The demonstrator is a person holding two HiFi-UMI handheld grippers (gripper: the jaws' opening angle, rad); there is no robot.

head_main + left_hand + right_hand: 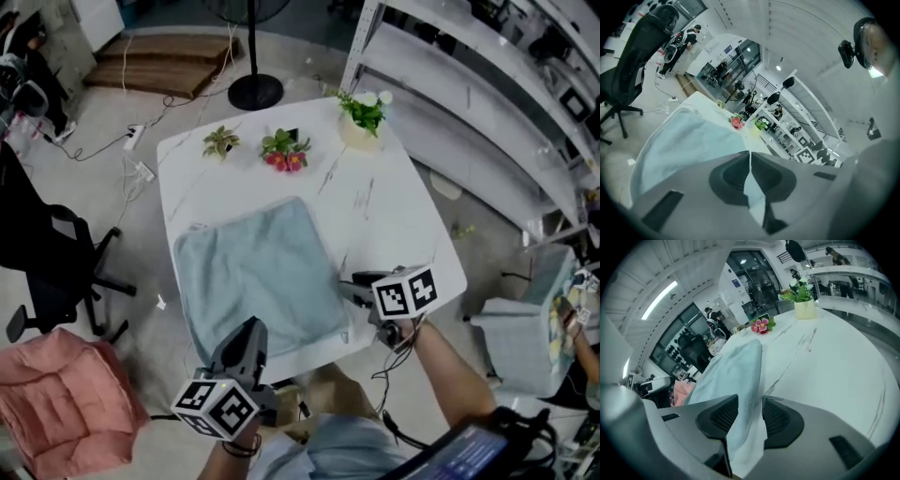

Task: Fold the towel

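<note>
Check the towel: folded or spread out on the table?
Spread out: the towel lies flat on the table, no fold visible; the left claw pinches one near corner, the right claw stands open around the other.

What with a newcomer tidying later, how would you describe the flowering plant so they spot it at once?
Find the white table with the towel. Three small plants stand along its far edge; the flowering plant is the middle one. It alone has red-pink blooms, unlike the leafy sprig on its left and the potted plant on its right.
</note>
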